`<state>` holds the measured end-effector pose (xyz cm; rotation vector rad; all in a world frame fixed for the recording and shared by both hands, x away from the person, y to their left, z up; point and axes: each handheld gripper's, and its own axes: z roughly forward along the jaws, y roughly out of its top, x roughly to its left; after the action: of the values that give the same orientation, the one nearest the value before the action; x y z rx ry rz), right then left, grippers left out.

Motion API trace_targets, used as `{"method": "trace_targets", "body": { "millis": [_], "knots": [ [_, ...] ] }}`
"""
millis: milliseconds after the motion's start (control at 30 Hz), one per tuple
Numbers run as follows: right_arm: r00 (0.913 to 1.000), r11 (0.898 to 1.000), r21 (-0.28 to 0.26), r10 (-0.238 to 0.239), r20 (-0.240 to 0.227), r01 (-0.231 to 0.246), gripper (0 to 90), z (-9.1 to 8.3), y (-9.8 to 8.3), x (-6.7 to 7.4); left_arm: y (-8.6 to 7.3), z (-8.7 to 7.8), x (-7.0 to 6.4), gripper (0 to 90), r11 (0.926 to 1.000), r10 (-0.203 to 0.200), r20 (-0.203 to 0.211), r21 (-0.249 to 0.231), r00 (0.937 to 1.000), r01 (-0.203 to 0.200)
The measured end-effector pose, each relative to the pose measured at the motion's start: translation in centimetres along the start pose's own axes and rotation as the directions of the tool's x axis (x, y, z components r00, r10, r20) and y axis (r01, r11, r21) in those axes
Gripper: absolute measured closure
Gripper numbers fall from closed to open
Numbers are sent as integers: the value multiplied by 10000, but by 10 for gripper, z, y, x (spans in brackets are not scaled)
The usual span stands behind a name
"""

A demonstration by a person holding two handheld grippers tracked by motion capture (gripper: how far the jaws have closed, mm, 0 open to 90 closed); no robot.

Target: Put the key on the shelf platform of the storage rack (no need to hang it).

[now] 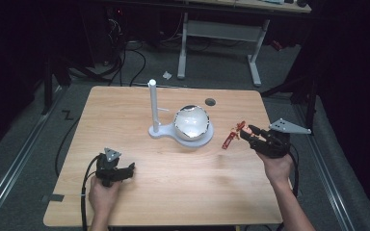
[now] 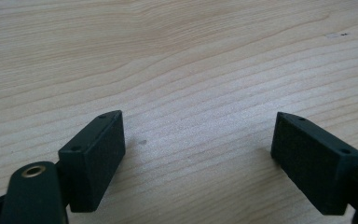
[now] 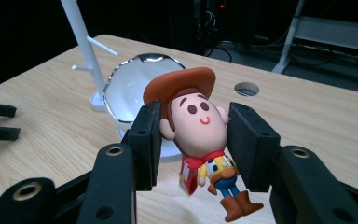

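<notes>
A small cowboy figure [image 3: 200,135] with a brown hat, red scarf and brown boots hangs above the wooden table [image 3: 307,116]. My right gripper [image 3: 193,135] is shut on its head, one pad on each side. In the high view the right gripper [image 1: 248,134] is at the table's right, holding the figure [image 1: 231,139] just right of the white bowl [image 1: 191,122]. My left gripper [image 1: 129,169] rests low at the front left, its jaws open [image 2: 198,154] over bare wood with nothing between them.
The shiny-rimmed white bowl [image 3: 130,88] sits on a white base [image 1: 195,139] joined to an upright white pole [image 1: 152,103] with short side pegs. A round hole [image 1: 210,101] lies in the table behind the bowl. A desk frame and cables stand beyond the table's far edge.
</notes>
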<state>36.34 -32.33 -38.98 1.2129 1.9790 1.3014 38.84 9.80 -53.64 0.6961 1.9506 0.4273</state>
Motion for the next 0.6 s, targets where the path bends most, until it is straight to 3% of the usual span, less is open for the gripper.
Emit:
{"method": "trace_targets", "body": {
  "millis": [600],
  "knots": [
    [9965, 9982, -209, -582, -601, 570, 565, 12, 35, 14, 0, 0, 0, 179, 10000, -4, -2, -2, 10000, 4]
  ]
}}
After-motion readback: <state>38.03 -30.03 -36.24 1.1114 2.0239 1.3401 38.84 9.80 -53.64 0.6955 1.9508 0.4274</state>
